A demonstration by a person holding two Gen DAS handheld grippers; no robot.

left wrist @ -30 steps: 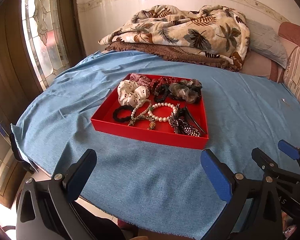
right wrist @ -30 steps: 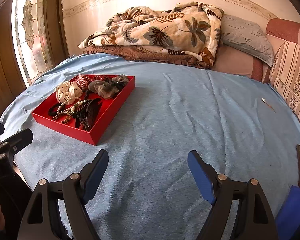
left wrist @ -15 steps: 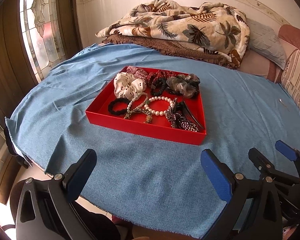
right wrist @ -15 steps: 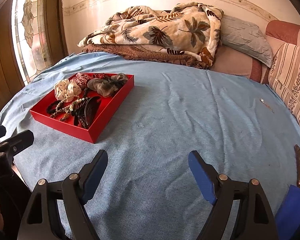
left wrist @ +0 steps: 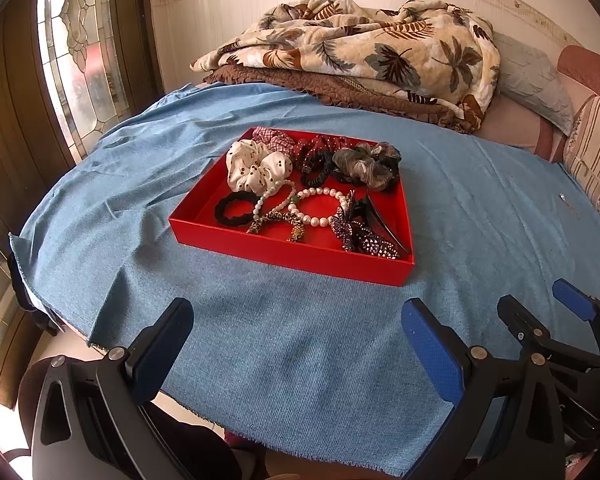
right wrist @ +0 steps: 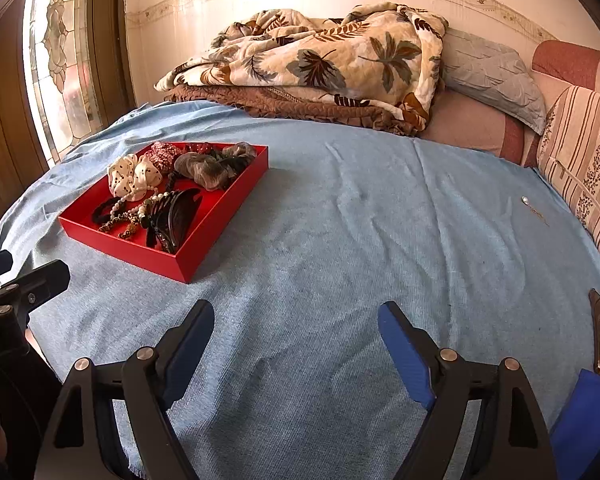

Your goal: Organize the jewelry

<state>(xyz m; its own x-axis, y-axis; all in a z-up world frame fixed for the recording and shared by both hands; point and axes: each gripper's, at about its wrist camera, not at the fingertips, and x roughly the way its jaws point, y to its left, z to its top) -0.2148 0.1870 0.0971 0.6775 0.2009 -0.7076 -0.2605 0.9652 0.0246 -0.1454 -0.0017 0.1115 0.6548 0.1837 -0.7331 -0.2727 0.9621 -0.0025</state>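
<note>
Tray point(left wrist: 296, 254) beyond left tool point(left wrist: 296, 332)

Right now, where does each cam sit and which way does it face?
Left wrist: on the left gripper, low over the near edge of the blue cloth, facing the red tray straight ahead; its open fingers show, right gripper at lower right.
Right wrist: on the right gripper, facing bare cloth and the blanket, tray at left; open fingers, left gripper at left edge.
Shared: tray, cloth, blanket.
</note>
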